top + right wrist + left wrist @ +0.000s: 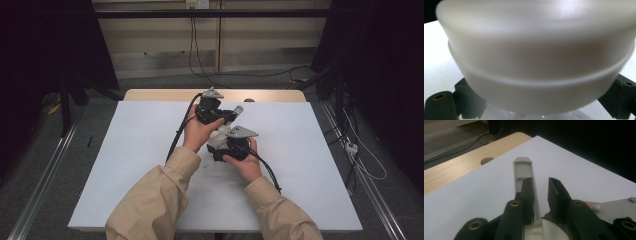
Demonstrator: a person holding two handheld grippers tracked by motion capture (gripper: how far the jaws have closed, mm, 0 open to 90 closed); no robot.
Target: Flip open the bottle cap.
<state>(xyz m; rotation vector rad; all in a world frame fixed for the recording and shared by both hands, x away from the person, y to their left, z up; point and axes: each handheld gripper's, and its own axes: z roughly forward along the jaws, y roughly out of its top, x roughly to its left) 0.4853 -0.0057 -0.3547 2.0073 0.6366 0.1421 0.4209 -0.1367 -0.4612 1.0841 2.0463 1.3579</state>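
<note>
The left gripper (541, 192) has its jaws apart around a grey handle (524, 177), one pad touching it. The right gripper (536, 110) straddles the white rounded body (536, 57); its grip is hard to make out. Both are mid-sheet on the white table cover (140, 150), with bare sheet all round and dark floor beyond

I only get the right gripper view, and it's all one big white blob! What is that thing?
Observer: In the high view it is a white rounded piece with a grey handle sticking out, above the white sheet.
Operator: Who's got the handle?
Observer: The left gripper. In its own view the handle lies between its fingers, touching one, with a gap to the other.
Operator: What's under the sheet?
Observer: A wooden table top, showing along the far edge.
</note>
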